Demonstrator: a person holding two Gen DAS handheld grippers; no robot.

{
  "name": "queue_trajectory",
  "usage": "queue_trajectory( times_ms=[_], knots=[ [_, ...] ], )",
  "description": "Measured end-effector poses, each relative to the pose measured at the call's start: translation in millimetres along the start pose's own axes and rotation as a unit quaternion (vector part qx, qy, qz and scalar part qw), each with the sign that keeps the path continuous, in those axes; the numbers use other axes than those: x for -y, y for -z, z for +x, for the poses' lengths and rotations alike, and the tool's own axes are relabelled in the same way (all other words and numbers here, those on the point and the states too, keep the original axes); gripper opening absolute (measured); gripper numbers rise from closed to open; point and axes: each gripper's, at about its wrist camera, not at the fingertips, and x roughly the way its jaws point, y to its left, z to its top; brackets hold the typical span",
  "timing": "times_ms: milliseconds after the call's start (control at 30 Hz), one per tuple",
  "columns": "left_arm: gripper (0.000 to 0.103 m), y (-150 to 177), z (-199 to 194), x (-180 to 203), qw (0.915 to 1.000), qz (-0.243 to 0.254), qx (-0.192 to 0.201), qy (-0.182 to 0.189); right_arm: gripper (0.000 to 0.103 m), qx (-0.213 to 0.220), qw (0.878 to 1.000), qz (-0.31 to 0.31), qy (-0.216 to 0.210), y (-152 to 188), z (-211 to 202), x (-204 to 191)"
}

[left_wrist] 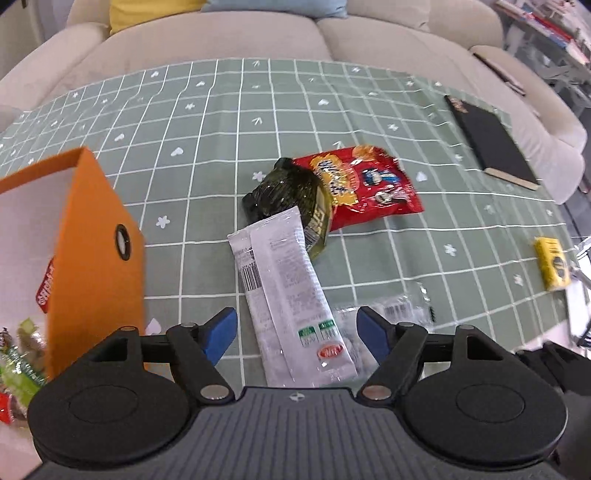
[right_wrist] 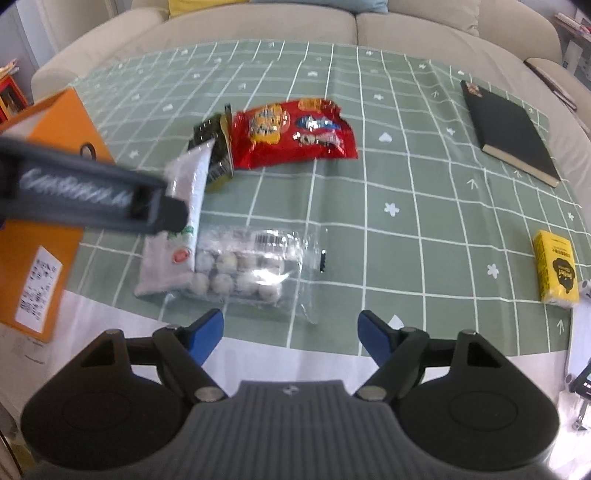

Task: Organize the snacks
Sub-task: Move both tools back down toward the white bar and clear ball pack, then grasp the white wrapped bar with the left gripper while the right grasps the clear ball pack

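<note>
A long white snack packet (left_wrist: 288, 291) lies on the green checked cloth, its near end between the open jaws of my left gripper (left_wrist: 297, 332). It overlaps a dark green seaweed pack (left_wrist: 291, 195) and a clear bag of white balls (right_wrist: 247, 269). A red snack bag (left_wrist: 365, 184) lies behind them. An orange box (left_wrist: 92, 258) with several snacks inside stands at the left. My right gripper (right_wrist: 290, 334) is open and empty, hovering just in front of the clear bag. The left gripper's body (right_wrist: 92, 192) shows over the white packet (right_wrist: 173, 236) in the right wrist view.
A black notebook (right_wrist: 511, 129) lies at the far right of the cloth. A small yellow carton (right_wrist: 556, 267) sits at the right edge. A beige sofa (left_wrist: 258, 33) runs behind the table. The orange box (right_wrist: 48, 236) also shows at left.
</note>
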Motion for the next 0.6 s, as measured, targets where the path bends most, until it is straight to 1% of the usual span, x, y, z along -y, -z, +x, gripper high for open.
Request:
queue_trajectory(
  times_ms=[133, 200, 233, 367, 600],
  knots=[
    [0.088, -2.8, 19.7, -3.5, 0.9995, -0.017, -0.018, -0.021, 0.077, -0.008, 1.000, 0.003, -0.003, -3.2, 9.0, 1.8],
    [0.088, -2.4, 27.0, -5.3, 0.9992, -0.023, -0.026, -0.022, 0.077, -0.010, 1.000, 0.001, -0.003, -5.4, 13.3, 1.7],
    [0.091, -1.9, 28.3, -6.6, 0.9992, -0.025, -0.025, -0.021, 0.077, -0.012, 1.000, -0.001, -0.001, -6.7, 16.0, 1.8],
    [0.091, -3.8, 27.3, -7.6, 0.9992, -0.015, -0.021, -0.031, 0.077, -0.009, 1.000, 0.002, 0.008, -11.1, 21.9, 4.8],
    [0.079, -5.7, 31.4, -10.9, 0.9975, 0.000, -0.045, -0.054, 0.077, -0.004, 1.000, 0.019, 0.024, -22.0, 29.1, 19.7]
  ],
)
